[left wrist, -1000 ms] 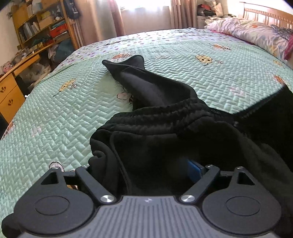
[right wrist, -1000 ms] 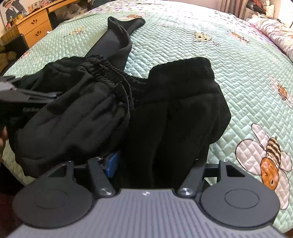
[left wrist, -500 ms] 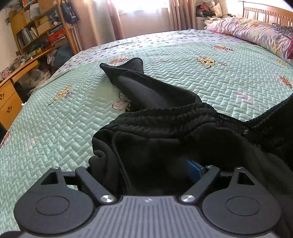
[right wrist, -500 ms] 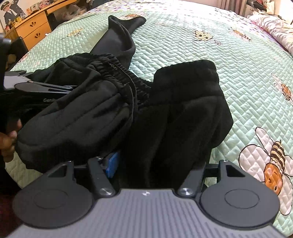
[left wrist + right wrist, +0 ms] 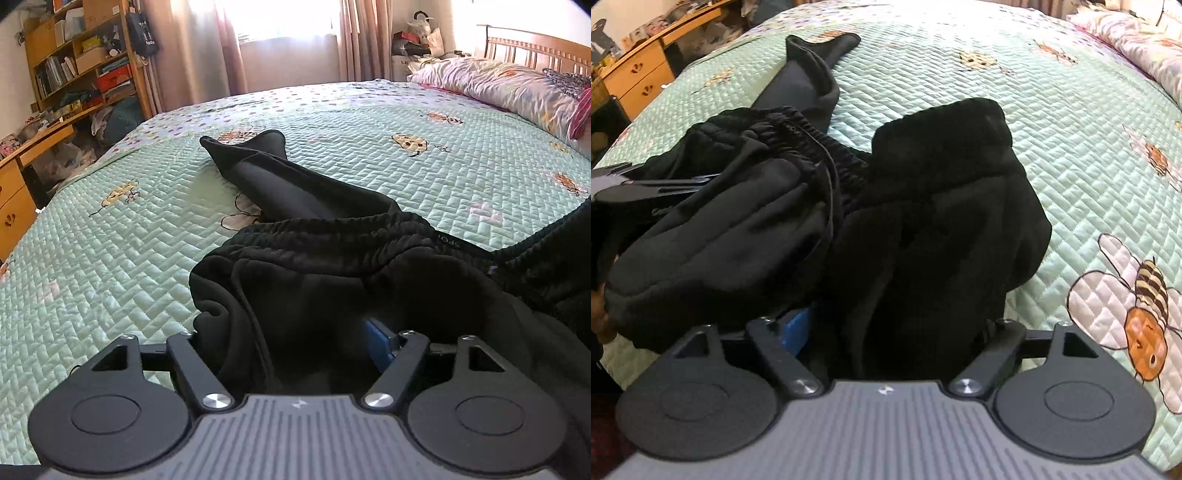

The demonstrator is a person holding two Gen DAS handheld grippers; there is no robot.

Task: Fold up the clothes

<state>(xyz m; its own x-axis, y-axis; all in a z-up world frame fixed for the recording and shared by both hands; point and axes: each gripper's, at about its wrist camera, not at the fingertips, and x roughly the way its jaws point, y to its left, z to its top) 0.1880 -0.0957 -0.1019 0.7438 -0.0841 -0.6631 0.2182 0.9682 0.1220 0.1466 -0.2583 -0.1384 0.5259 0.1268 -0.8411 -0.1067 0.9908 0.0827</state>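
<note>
Black fleece trousers [image 5: 332, 288] lie bunched on the green quilted bed [image 5: 110, 258], one leg [image 5: 280, 184] stretched away towards the far side. My left gripper [image 5: 295, 354] has the waistband bundle between its jaws, which are closing. Cloth buries its fingertips, so only a blue pad [image 5: 376, 343] shows. The trousers [image 5: 923, 221] also fill my right gripper [image 5: 886, 347], whose jaws are opening around a folded leg. Its blue pad [image 5: 798, 325] peeks out at the left. In the right wrist view the left gripper [image 5: 646, 188] reaches in over the bundle.
A wooden desk and drawers [image 5: 14, 206] and bookshelves [image 5: 81, 66] stand beyond the bed's left edge. Pillows [image 5: 509, 85] and a wooden headboard [image 5: 535, 48] are at the far right. Curtains [image 5: 288, 40] hang behind. A bee-patterned quilt [image 5: 1108, 184] spreads to the right.
The left gripper's linkage arms have drawn inward on the cloth, and the right gripper's have spread wider. The trousers have barely shifted.
</note>
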